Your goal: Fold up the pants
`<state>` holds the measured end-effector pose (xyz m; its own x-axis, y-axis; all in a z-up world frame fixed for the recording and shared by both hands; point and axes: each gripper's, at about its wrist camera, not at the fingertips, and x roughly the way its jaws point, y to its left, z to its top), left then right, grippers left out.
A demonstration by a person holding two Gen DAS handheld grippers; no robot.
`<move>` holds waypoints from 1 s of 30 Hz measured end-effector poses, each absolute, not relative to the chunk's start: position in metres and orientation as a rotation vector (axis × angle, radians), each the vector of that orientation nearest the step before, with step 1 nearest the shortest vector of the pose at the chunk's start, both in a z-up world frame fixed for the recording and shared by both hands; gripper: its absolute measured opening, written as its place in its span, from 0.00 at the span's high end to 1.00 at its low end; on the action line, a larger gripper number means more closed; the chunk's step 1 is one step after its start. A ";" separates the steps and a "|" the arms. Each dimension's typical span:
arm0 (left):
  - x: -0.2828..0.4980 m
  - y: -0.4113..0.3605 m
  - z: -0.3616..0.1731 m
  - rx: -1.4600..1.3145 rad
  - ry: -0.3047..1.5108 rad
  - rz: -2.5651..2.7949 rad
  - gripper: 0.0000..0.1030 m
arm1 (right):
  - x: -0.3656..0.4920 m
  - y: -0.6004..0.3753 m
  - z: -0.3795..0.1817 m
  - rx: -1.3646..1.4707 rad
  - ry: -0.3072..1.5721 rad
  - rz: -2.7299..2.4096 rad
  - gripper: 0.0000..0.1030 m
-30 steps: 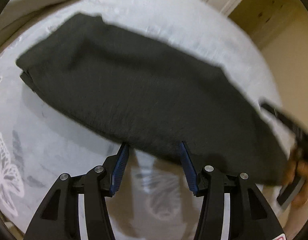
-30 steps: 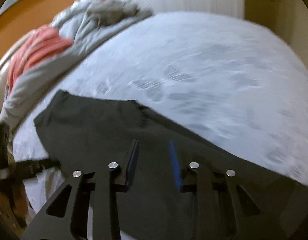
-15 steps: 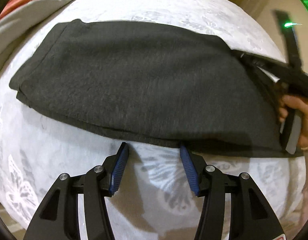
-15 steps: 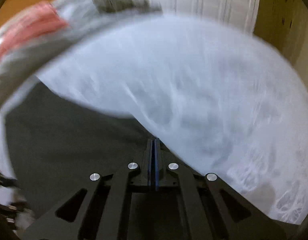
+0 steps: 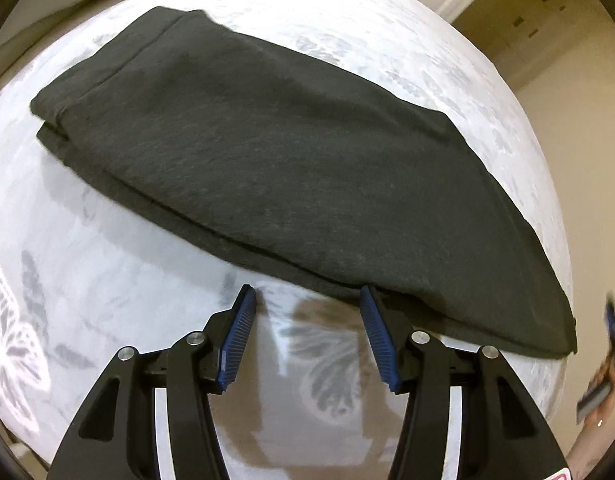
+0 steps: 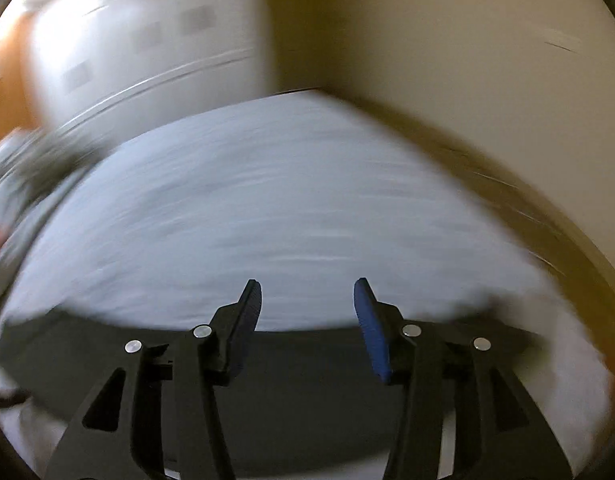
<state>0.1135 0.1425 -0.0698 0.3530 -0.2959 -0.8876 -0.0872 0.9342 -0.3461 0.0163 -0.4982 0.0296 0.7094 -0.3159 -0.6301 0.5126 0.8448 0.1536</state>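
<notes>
Your dark pants [image 5: 291,168] lie folded flat across the white butterfly-print bed [image 5: 87,280], with your left gripper [image 5: 305,336] at their near edge and your right gripper [image 6: 307,324] above them, both jaws spread and holding nothing, white closet doors [image 6: 139,52] beyond.

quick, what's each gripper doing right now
Left gripper: open, empty, at the near edge of the pants.
Right gripper: open, empty, above the pants.
</notes>
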 end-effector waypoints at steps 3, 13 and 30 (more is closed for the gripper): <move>0.103 0.147 -0.067 -0.364 1.201 -0.114 0.45 | -0.048 -0.592 0.017 0.611 0.558 -0.635 0.53; 0.107 0.102 -0.081 -0.174 1.157 0.001 0.23 | -0.024 -0.622 -0.061 0.552 0.886 -0.490 0.51; 0.115 0.102 -0.086 -0.151 1.132 -0.032 0.16 | -0.064 -0.636 -0.062 0.572 0.797 -0.518 0.68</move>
